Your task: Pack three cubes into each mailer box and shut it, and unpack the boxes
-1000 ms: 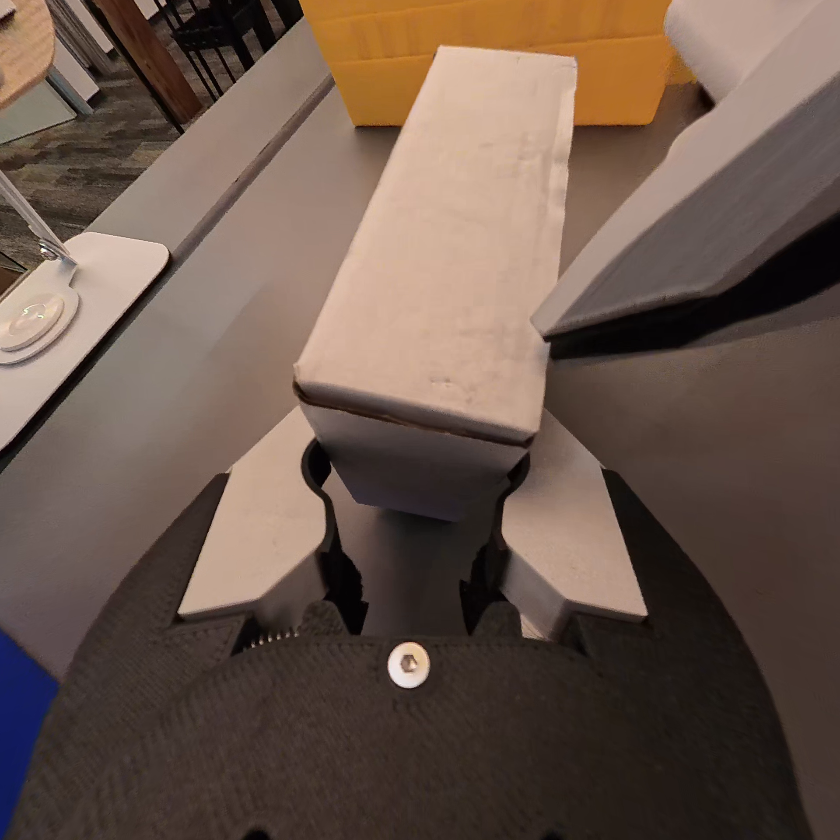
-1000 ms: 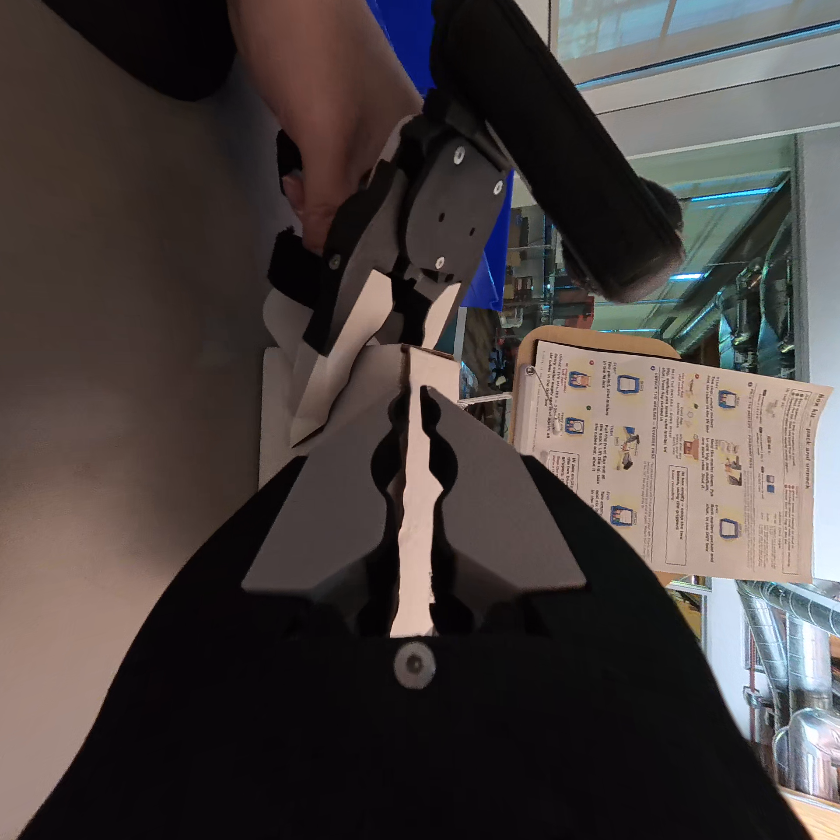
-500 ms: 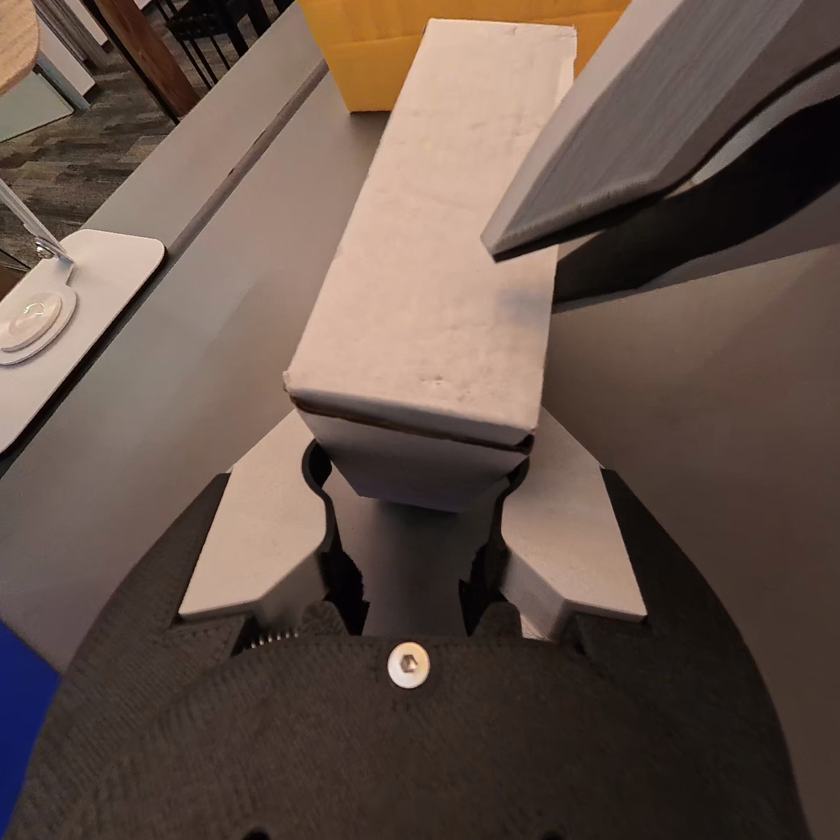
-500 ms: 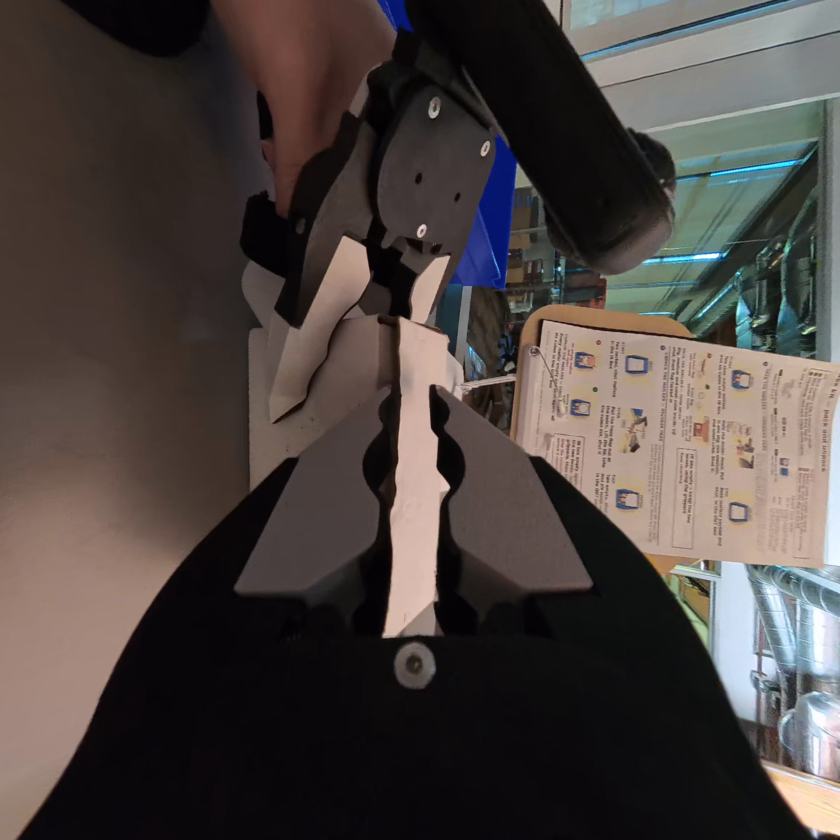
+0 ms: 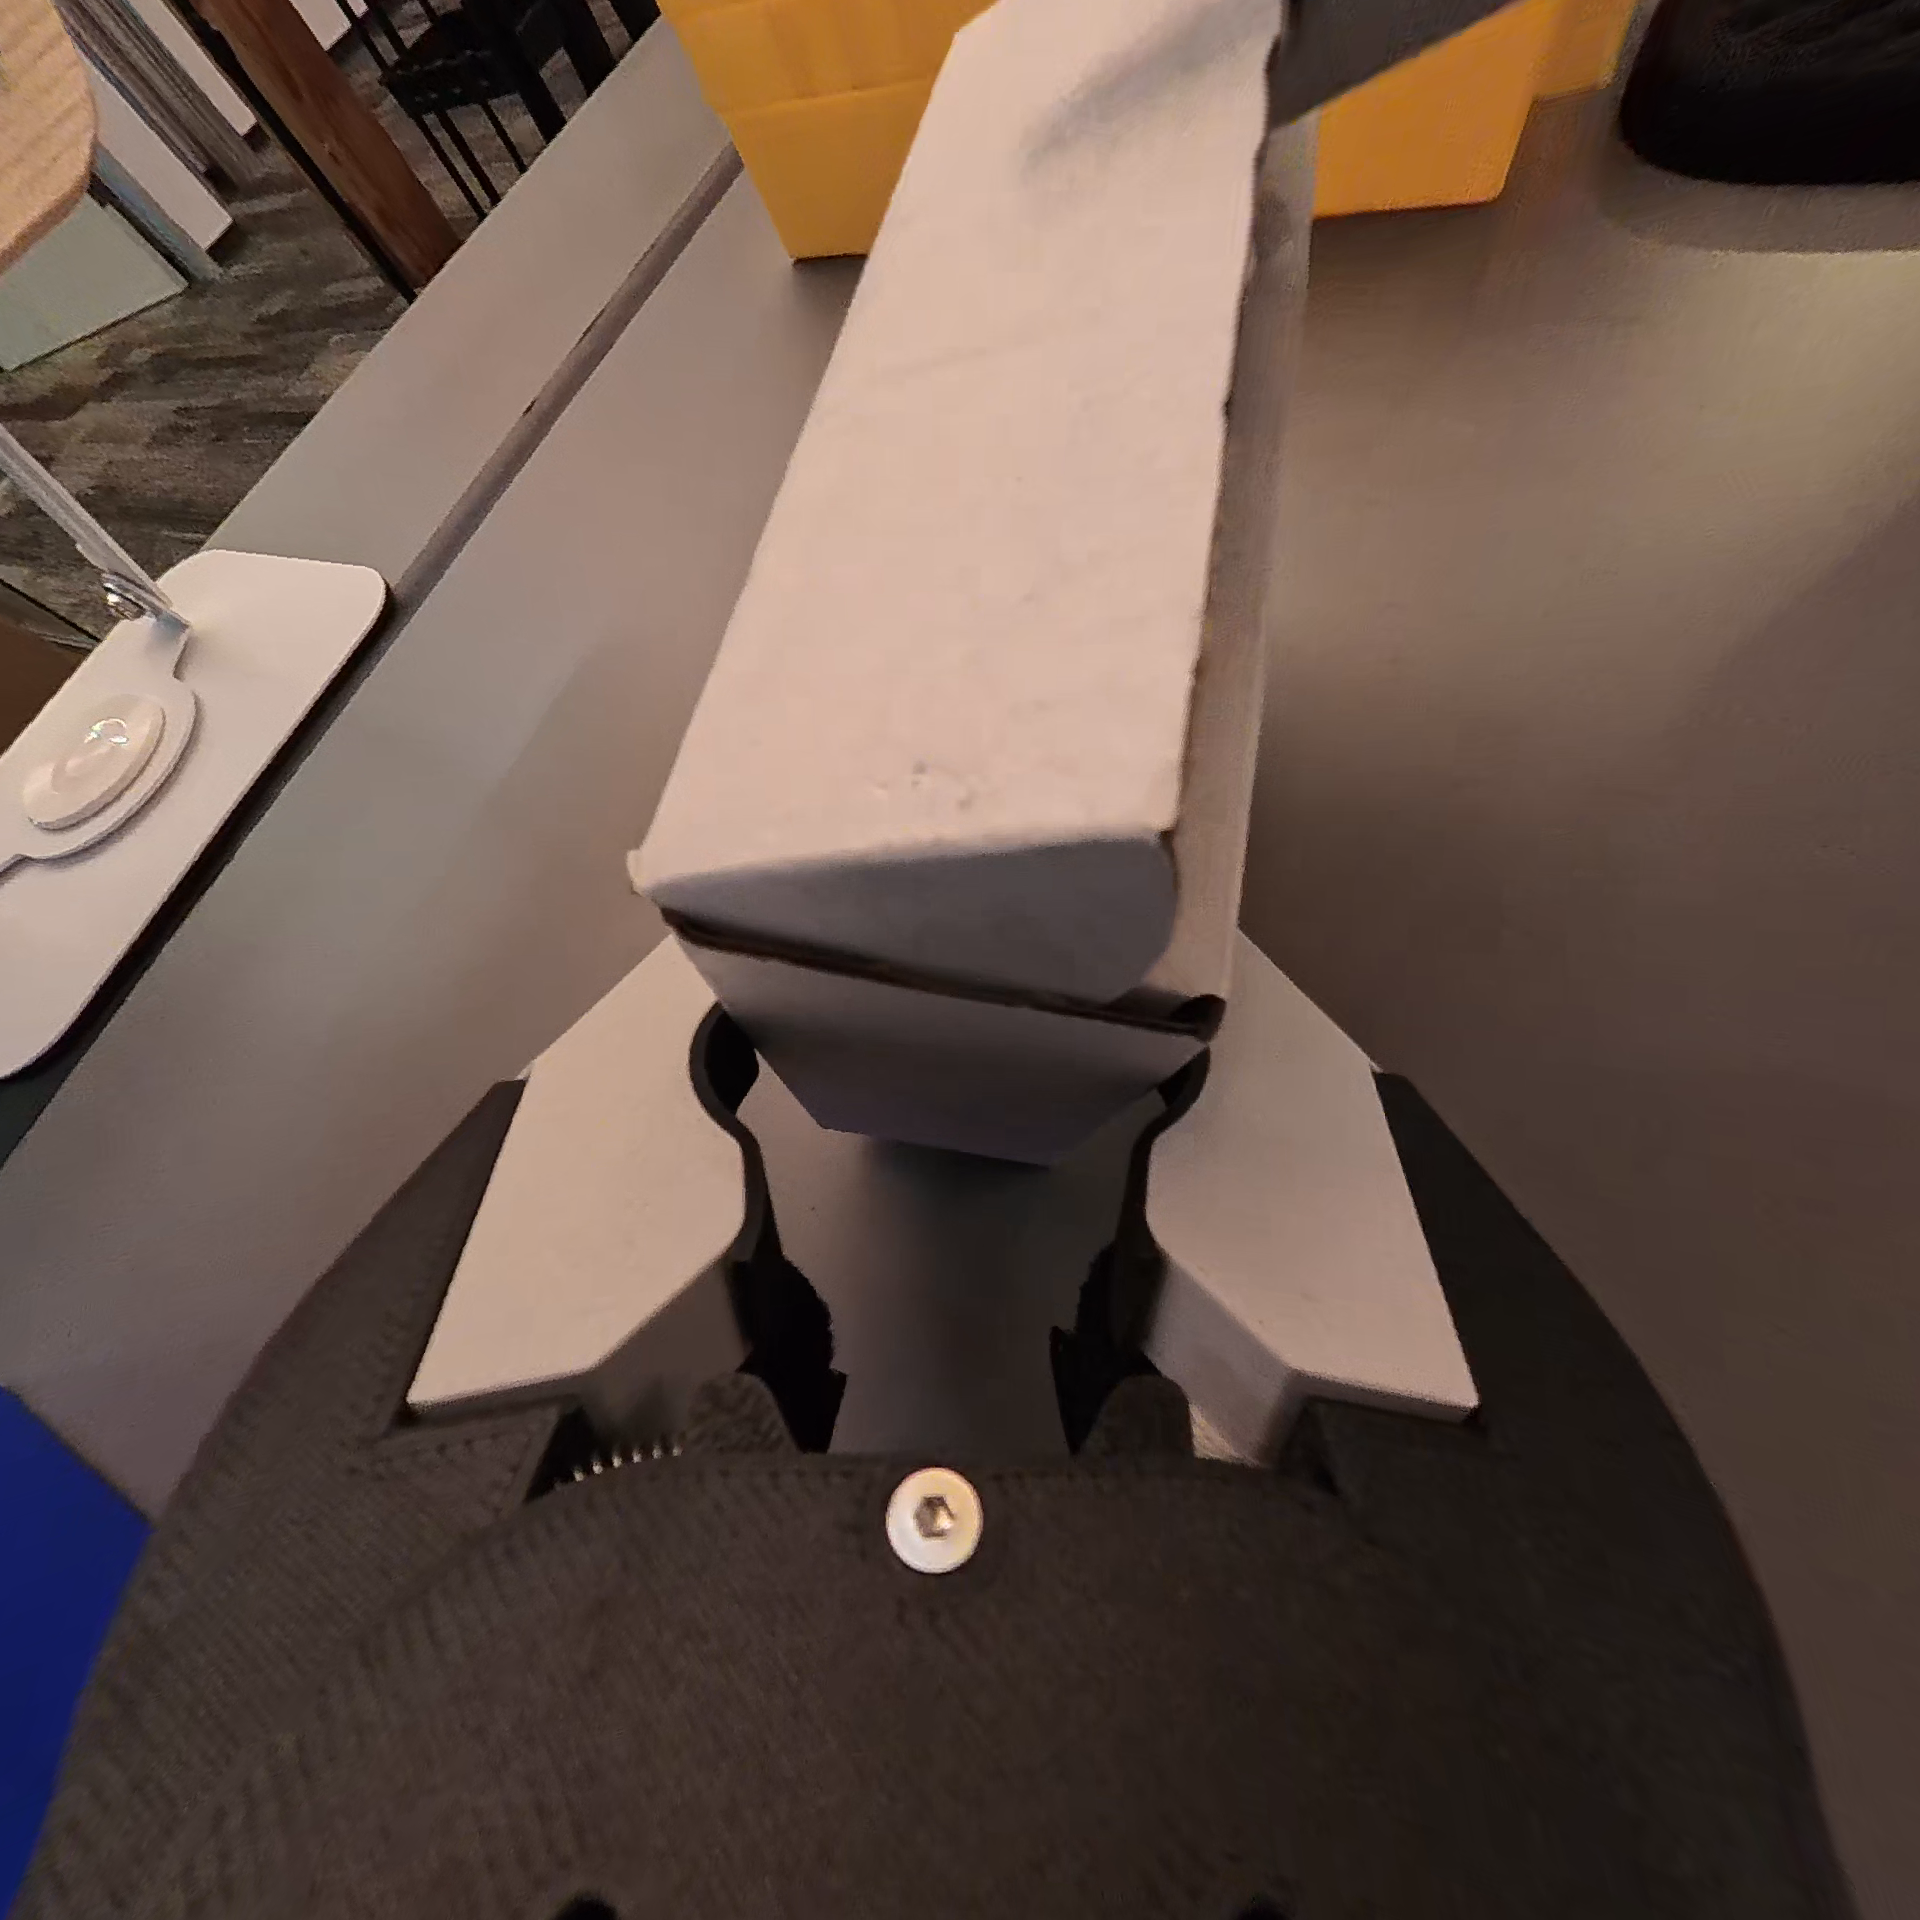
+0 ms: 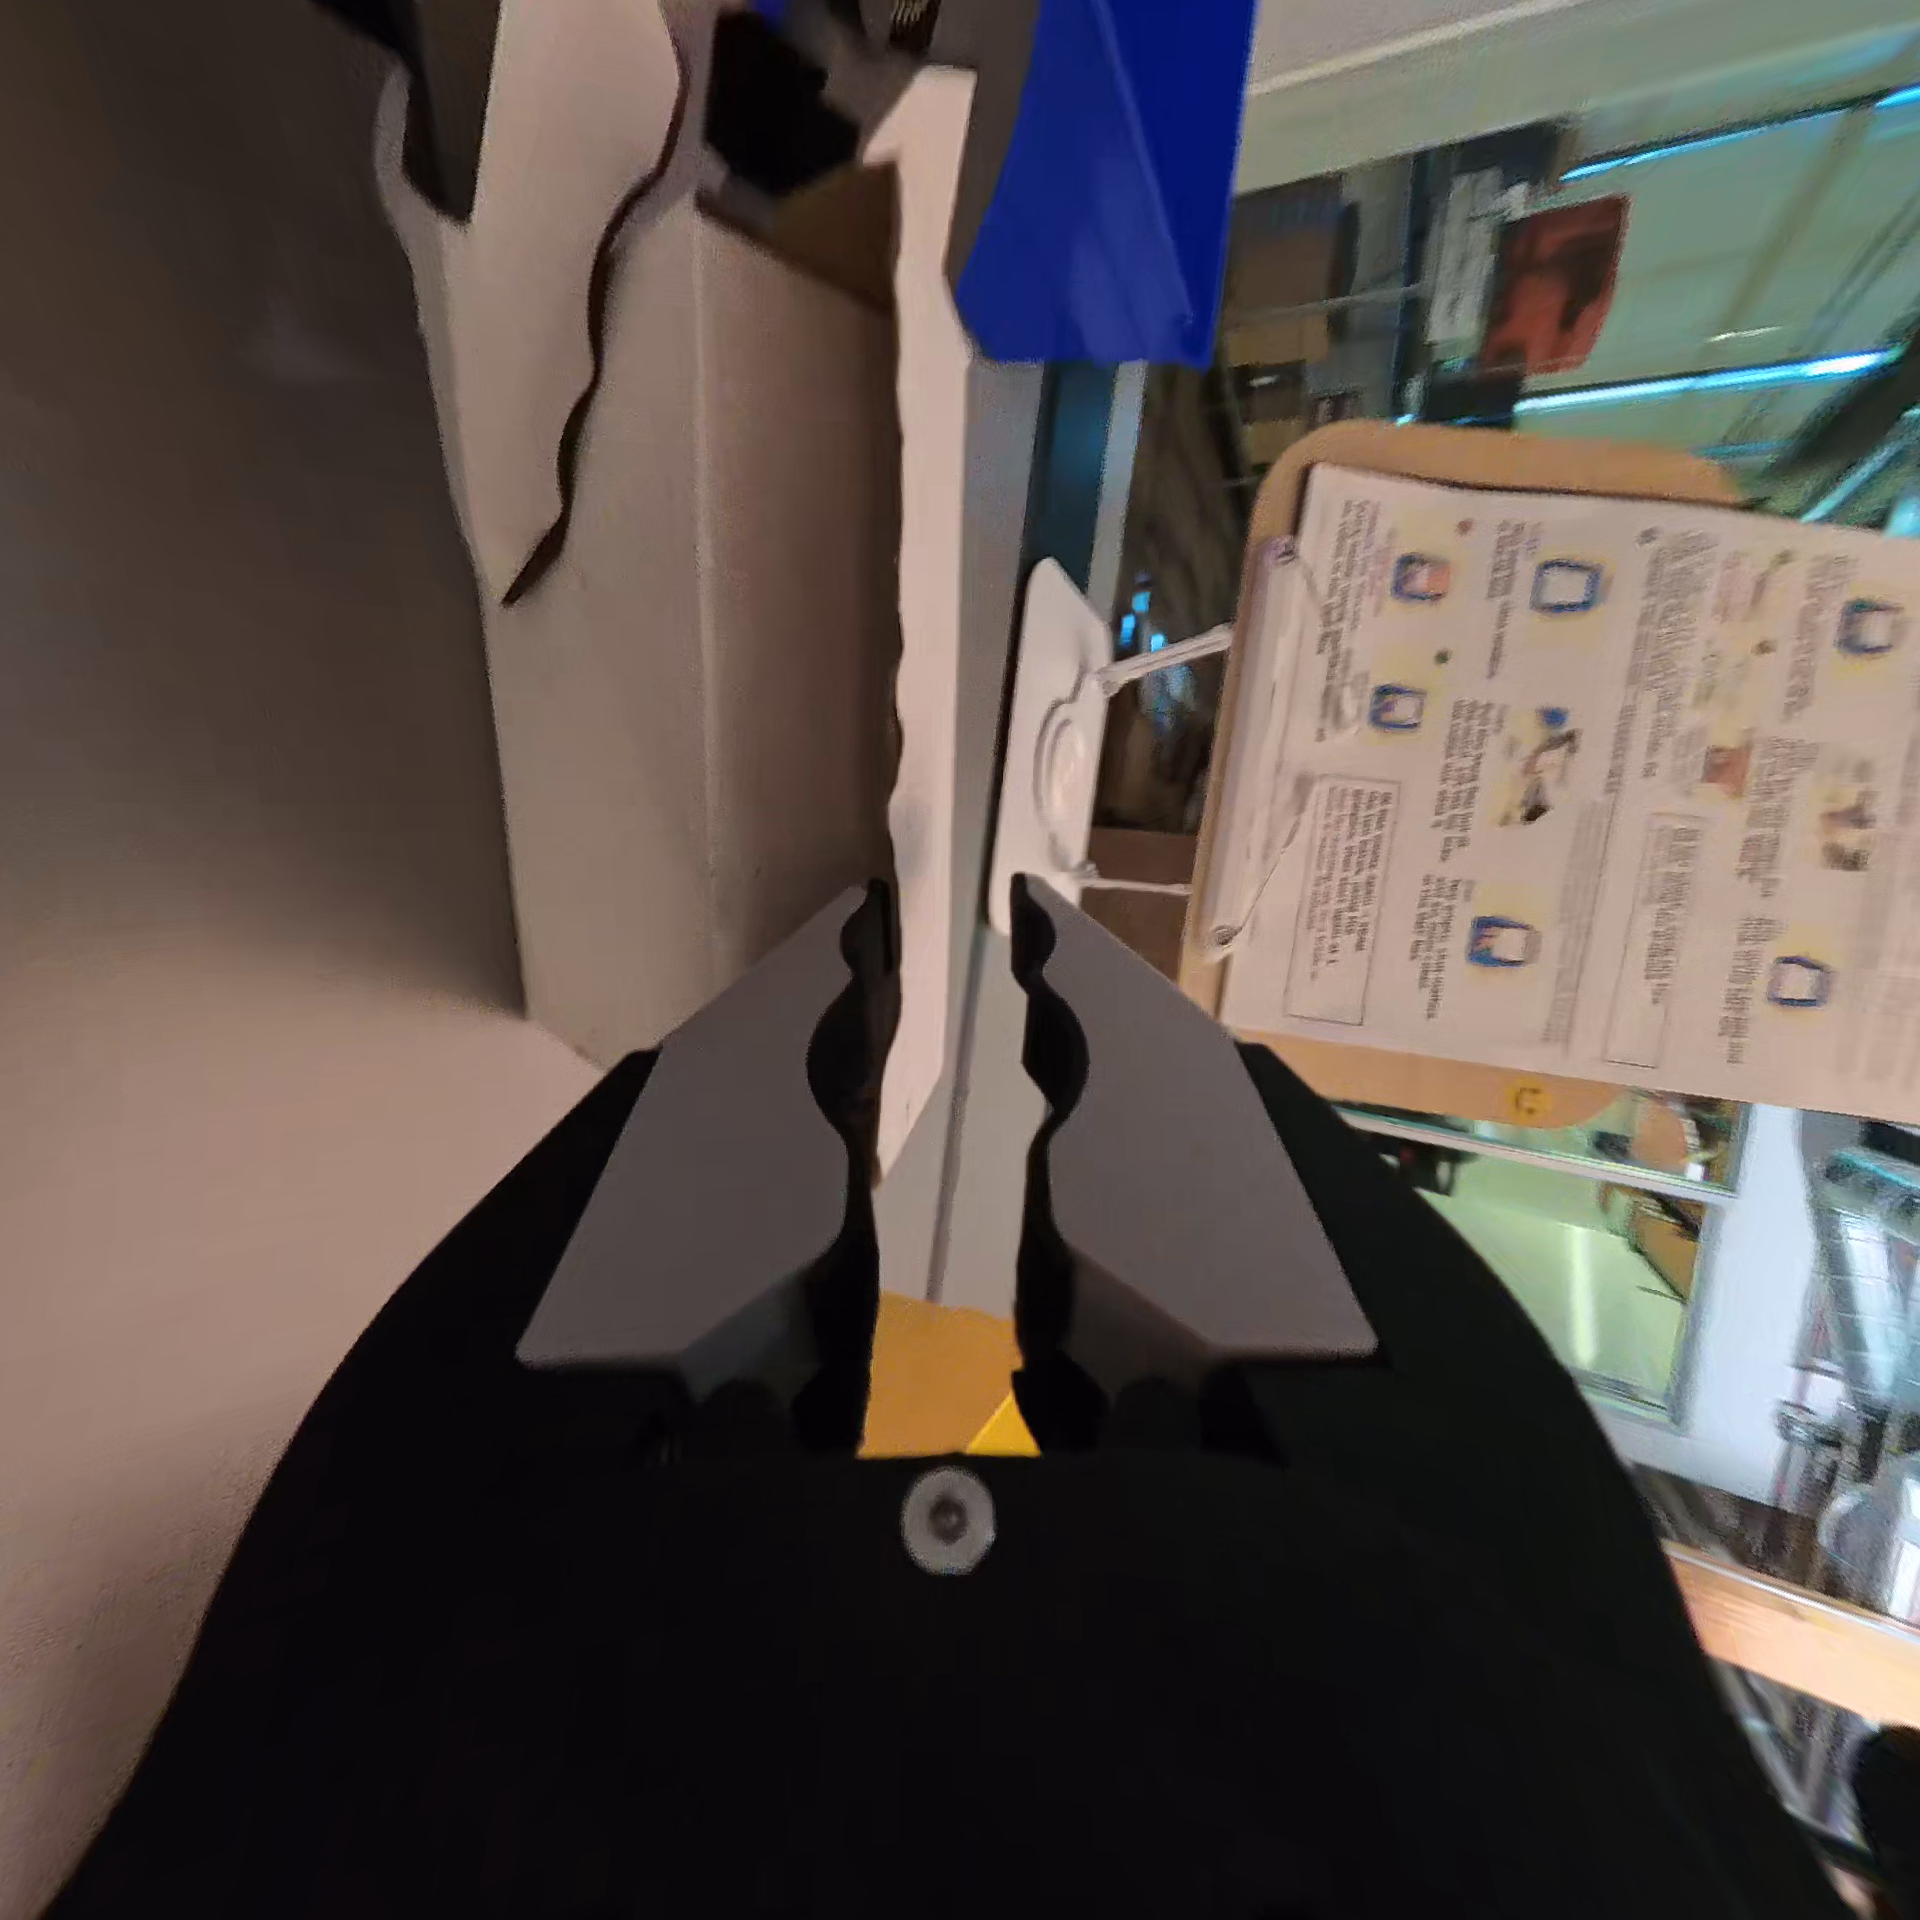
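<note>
Now left claw [image 5: 961, 1049] clamps matte white cardboard mailer box [image 5: 997, 499]; right claw [image 6: 945, 914] slightly parted, flap edge between.

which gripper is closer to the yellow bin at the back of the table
Right. The right gripper is over the far end of the white mailer box, beside the yellow bin. The left gripper holds the box's near end, a box length away.

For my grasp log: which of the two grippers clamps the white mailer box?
The left gripper: its fingers squeeze the near end of the white mailer box. The right gripper has its jaws standing apart.
</note>
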Demonstrator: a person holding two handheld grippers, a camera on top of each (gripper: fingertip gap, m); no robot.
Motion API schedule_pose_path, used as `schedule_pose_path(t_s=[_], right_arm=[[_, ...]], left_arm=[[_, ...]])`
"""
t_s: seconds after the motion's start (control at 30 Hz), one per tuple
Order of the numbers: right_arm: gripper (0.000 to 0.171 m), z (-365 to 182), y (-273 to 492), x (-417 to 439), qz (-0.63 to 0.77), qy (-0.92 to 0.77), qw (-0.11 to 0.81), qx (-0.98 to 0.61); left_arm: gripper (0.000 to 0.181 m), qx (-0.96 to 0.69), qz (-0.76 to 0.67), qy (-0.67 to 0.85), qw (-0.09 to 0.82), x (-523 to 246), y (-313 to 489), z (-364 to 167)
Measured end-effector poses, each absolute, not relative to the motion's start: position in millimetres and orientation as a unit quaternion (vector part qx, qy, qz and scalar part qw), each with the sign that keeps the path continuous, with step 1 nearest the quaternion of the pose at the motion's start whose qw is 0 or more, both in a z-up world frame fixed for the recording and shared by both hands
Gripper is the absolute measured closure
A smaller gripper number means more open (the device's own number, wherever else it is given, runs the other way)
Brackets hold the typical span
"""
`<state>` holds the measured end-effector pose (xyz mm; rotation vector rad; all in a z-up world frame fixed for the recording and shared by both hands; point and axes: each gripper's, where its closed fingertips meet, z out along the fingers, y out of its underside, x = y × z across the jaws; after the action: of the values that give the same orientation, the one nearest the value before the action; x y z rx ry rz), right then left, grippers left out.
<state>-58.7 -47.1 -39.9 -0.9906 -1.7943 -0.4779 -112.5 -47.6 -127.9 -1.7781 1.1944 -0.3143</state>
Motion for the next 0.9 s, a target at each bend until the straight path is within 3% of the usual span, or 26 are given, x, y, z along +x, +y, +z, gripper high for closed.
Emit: schedule_pose_path(t_s=[0.1,0.23,0.53,0.73,0.9], right_arm=[[0.165,-44.6,-53.1,-57.1,-0.152,-0.753,0.482,-0.422],[0.169,-36.6,-56.5,-54.5,-0.091,-0.744,0.473,-0.463],[0.17,-32.2,-91.2,-42.0,0.133,-0.704,0.357,-0.599],[0.17,-36.2,-93.7,-37.7,0.189,-0.67,0.312,-0.646],[0.17,-31.1,-81.8,-36.9,0.178,-0.652,0.337,-0.655]], left_arm=[[0.106,-0.719,-0.115,0.496,0.472,-112.5,-48.6,-127.6],[0.106,-0.703,-0.102,0.514,0.48,-110.9,-51.1,-126.5],[0.107,-0.592,0.08,0.61,0.52,-110.0,-56.1,-128.2],[0.107,-0.565,0.14,0.616,0.531,-110.8,-57.7,-125.6],[0.085,-0.535,0.121,0.574,0.608,-109.3,-68.4,-80.5]])
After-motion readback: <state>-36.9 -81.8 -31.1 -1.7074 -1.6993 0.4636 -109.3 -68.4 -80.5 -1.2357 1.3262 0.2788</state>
